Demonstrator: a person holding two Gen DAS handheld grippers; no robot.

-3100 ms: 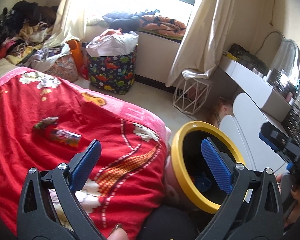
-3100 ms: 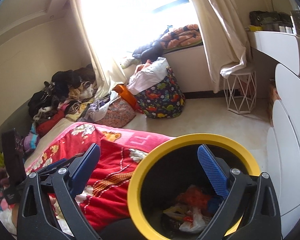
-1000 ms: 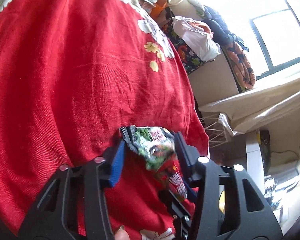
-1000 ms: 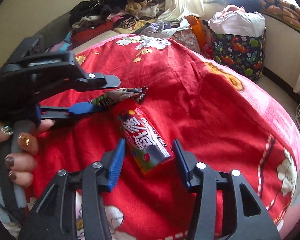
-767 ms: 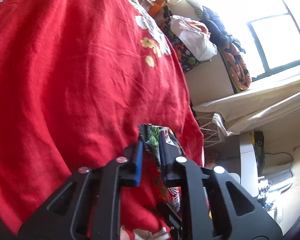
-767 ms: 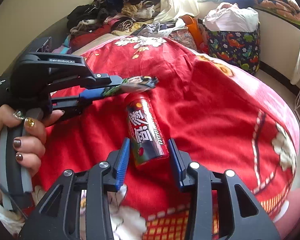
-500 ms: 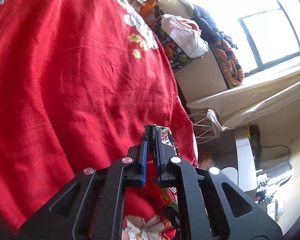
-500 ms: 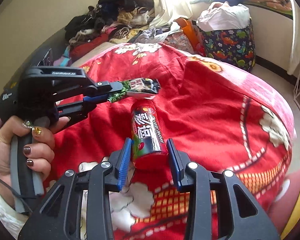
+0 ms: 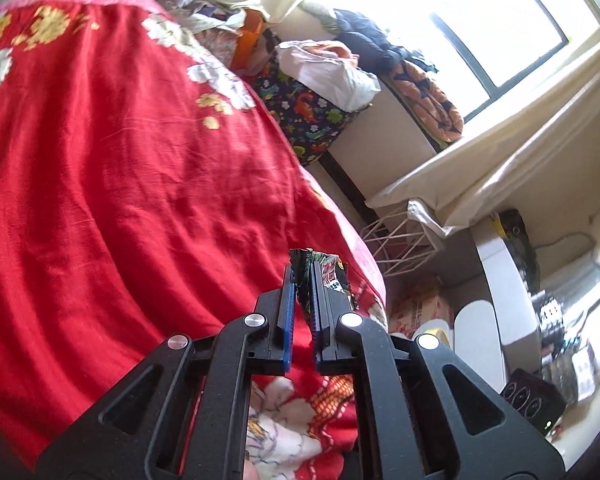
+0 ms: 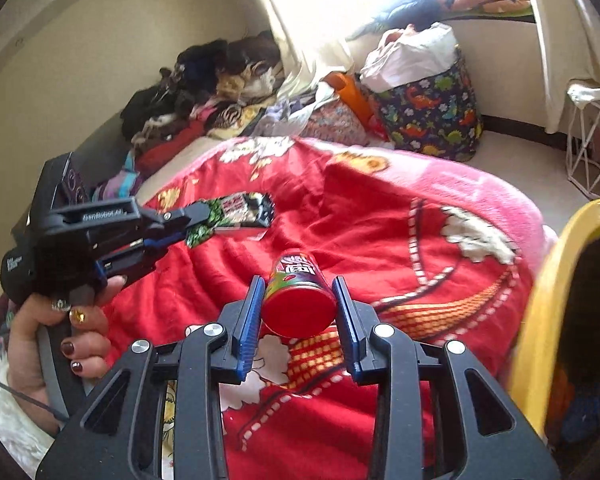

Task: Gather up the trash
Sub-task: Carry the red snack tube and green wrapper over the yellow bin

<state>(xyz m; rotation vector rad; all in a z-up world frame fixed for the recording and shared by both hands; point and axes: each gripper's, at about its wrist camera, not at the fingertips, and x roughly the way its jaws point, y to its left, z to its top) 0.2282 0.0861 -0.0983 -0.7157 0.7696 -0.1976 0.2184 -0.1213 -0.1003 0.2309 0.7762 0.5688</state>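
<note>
My left gripper [image 9: 301,280] is shut on a green and black snack wrapper [image 9: 331,274] and holds it above the red blanket [image 9: 120,184]. In the right wrist view the left gripper [image 10: 198,216] carries the wrapper [image 10: 240,210] at the left. My right gripper [image 10: 298,300] is shut on a red snack can [image 10: 298,300], lifted off the blanket [image 10: 399,248] with its flat end facing the camera. The yellow-rimmed trash bin [image 10: 547,312] stands at the right edge of that view, beside the bed.
A dinosaur-print basket [image 10: 431,116] with a white bag stands on the floor by the window. A white wire stool [image 10: 595,148] is by the curtain. Clothes are piled [image 10: 204,92] at the bed's far end. A white desk [image 9: 499,292] is at the right.
Both grippers closed on their items and lifted them off the blanket. The right gripper swung right with the can, bringing the yellow bin into view. The left gripper raised the wrapper.
</note>
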